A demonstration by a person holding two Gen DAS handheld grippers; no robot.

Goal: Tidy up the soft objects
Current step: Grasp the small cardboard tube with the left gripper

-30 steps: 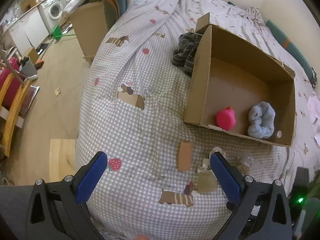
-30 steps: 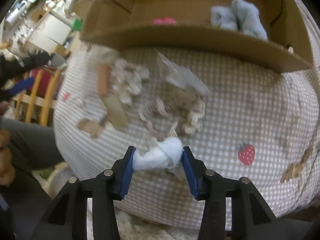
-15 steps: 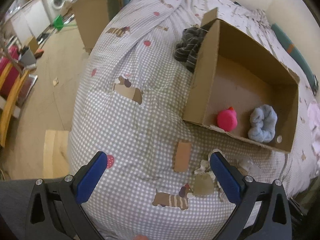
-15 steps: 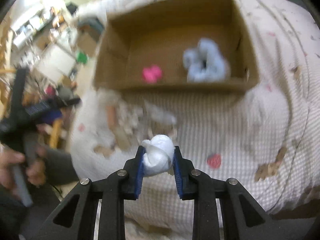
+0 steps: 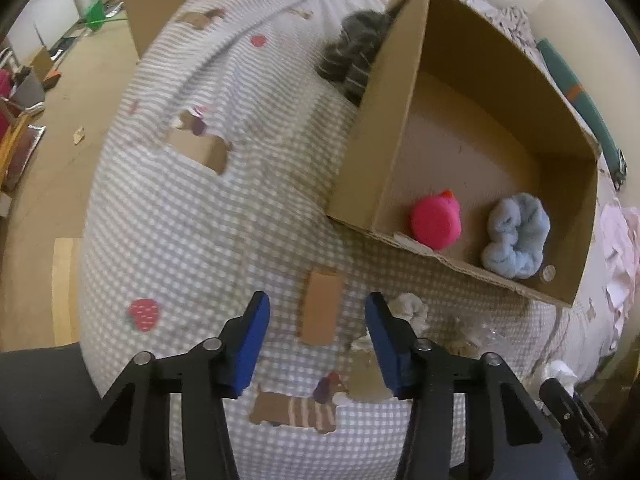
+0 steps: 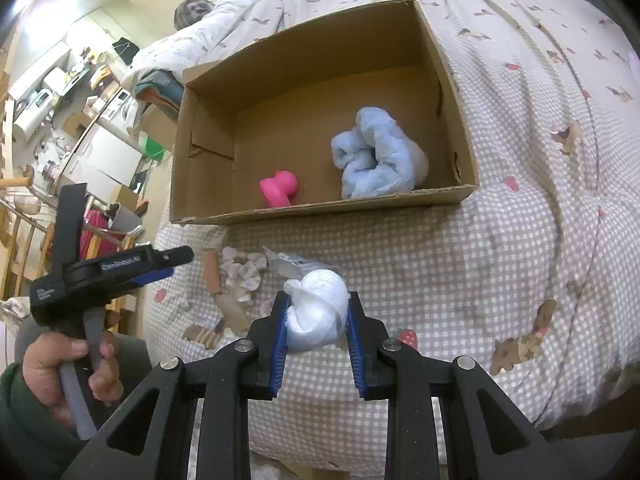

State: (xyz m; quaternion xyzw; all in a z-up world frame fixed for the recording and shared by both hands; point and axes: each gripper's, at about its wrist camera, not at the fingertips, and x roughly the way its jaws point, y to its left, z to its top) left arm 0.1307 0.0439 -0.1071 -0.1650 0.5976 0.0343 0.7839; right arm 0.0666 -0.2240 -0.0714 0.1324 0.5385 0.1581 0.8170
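Observation:
An open cardboard box lies on the checked bedspread and holds a pink plush toy and a light blue fluffy cloth. My right gripper is shut on a white soft wad, held above the bed in front of the box. My left gripper points down at the bed, its jaws closing. A brown cardboard strip lies on the bed between them, with neither pad pressing on it. In the right wrist view, a hand holds the left gripper.
Pale scraps and a clear plastic bag lie in front of the box. A grey striped cloth sits behind the box's left wall. The bed's edge drops to the wooden floor on the left.
The left gripper's jaws have narrowed and it has sunk toward the cardboard strip. The right gripper has risen with the white wad, and the whole box now shows.

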